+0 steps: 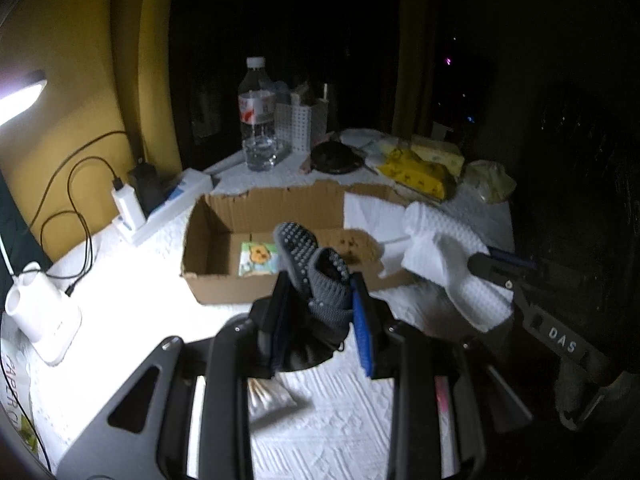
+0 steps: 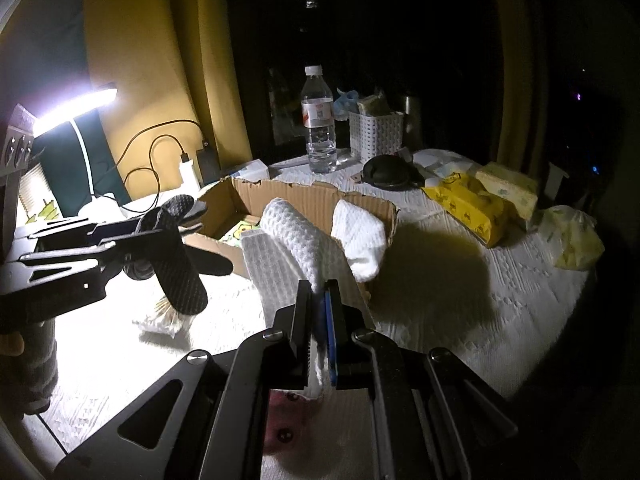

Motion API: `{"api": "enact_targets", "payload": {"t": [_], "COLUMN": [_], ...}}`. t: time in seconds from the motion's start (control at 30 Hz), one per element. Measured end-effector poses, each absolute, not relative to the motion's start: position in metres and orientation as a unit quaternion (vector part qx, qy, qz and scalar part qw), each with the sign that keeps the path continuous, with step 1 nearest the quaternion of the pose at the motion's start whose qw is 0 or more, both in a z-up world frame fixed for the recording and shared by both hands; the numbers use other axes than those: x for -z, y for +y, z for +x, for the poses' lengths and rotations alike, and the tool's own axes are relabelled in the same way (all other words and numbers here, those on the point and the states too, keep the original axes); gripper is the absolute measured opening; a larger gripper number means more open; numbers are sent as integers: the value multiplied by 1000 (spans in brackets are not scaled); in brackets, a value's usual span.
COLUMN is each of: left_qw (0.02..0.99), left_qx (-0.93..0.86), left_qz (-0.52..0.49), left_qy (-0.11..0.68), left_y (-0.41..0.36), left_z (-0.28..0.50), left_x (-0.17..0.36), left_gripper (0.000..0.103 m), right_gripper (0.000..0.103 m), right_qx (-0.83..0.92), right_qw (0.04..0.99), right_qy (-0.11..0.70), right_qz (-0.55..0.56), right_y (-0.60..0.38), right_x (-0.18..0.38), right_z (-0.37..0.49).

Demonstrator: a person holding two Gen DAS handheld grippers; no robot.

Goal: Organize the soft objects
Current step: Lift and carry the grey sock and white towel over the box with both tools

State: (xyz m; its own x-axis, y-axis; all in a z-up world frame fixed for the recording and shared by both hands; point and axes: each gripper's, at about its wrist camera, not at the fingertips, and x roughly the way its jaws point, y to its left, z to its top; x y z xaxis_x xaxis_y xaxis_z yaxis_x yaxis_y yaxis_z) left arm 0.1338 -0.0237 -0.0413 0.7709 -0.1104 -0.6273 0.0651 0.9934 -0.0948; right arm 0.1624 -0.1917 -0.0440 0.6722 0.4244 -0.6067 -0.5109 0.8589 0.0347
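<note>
Left tool: (image 1: 320, 292) I have it clamped on the grey sock (image 1: 320, 276), which stands up between the pads with its dotted sole facing the camera; it hangs just short of the near wall of the cardboard box (image 1: 216, 288).
Right tool: (image 2: 319, 292) my pads are pinched nearly together on the white waffle cloth (image 2: 292, 236), which rises from the grip and drapes forward over the near edge of the box.
Grey sock, from the right wrist: (image 2: 180, 256) held off the worktop, left of the box, in the left tool (image 2: 132, 240).
Worktop: (image 1: 132, 292) covered in white embossed paper, brightly lit on its left side, dark toward the right edge.
Cardboard box: (image 2: 280, 196) open, near the middle of the worktop; a small printed packet (image 1: 258, 258) lies on its floor and a white towel (image 2: 360, 236) hangs over its right wall.
Left edge: white charger (image 1: 126, 204) with black cables, white container (image 1: 44, 320).
Far edge: water bottle (image 1: 258, 116), white perforated basket (image 2: 376, 134), a dark round item (image 2: 386, 172).
Far right corner: yellow tissue packs (image 2: 468, 204).
</note>
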Motion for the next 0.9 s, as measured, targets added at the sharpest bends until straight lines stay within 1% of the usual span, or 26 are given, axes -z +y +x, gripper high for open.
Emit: {"api": "enact_targets", "payload": {"t": [0.47, 0.9], "left_qw": [948, 947], "left_qx": [44, 31], "left_qz": [-35, -55], "left_qy": [314, 316], "left_y": [-14, 0], "left_z": [173, 206], "left_x": [32, 42], "left_gripper": [29, 30], "right_gripper": [7, 7], "right_qx": [-263, -279], "right_qw": [914, 909], "right_qy": [300, 293], "right_qz": [-77, -101], "right_y": [-175, -150], "right_x": [33, 31], "right_z": [194, 228]}}
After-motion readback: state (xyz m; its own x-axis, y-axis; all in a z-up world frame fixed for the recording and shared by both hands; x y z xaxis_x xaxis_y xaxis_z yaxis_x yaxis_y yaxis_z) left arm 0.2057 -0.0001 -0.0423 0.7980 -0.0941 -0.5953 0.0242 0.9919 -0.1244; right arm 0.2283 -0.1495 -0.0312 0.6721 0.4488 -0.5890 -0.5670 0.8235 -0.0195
